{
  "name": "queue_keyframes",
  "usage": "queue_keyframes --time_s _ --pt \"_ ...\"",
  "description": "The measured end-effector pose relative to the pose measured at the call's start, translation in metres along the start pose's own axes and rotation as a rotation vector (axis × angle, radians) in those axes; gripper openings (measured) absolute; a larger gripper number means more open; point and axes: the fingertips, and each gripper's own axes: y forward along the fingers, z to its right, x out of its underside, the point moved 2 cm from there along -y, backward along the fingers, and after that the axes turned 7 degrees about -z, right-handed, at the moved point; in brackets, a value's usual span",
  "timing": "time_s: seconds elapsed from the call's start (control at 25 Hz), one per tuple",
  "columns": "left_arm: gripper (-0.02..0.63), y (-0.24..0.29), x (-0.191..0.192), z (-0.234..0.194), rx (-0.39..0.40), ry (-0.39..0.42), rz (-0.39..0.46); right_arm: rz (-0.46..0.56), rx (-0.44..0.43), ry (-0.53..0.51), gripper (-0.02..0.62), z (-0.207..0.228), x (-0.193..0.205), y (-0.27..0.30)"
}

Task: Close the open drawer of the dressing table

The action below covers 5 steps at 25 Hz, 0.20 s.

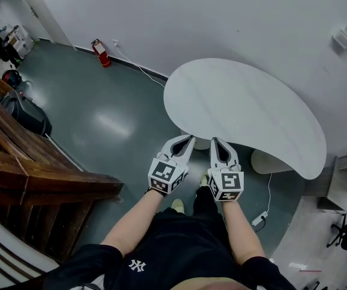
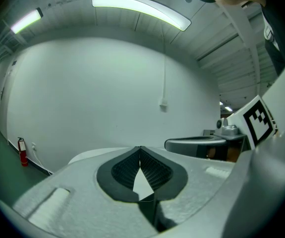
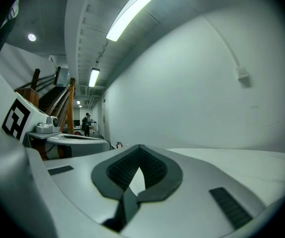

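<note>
Closest in, from the head view alone: black shirt (image 1: 173,255) and two bare forearms (image 1: 138,219) stretched toward the dressing table (image 1: 245,104). Next, at the table's near rim, left gripper (image 1: 191,137) and right gripper (image 1: 212,140) side by side and close together, tips at the edge of the white kidney-shaped top. Drawer not to be seen in any view, the table's front hidden beneath the top from above. From the two gripper views only: both pairs of jaws drawn together, tips meeting, nothing caught between the ribbed pads (image 2: 154,171), just a sliver of pale tabletop showing through the small gap behind the tips. Also in each gripper view, the neighbouring gripper alongside with its marker cube (image 2: 257,120), and the top lying flat just beyond the tips. Left of the table, only from above, dark green floor (image 1: 110,122) and, well apart from the table, a wooden structure (image 1: 37,174). Further left, against the wall (image 1: 221,17) behind the table, a red fire extinguisher (image 1: 102,53), seen again small in the left gripper view. Farthest, in the gripper views only: ceiling light strips (image 3: 132,9), and down a corridor left of the table a distant person (image 3: 86,123).
</note>
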Motion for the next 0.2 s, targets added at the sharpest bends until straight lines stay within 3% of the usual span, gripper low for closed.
queue_keyframes --time_s 0.2 --pt "0.011 0.0032 -0.0001 -0.0019 0.007 0.003 0.001 0.001 0.005 -0.003 0.015 -0.0008 -0.0015 0.0045"
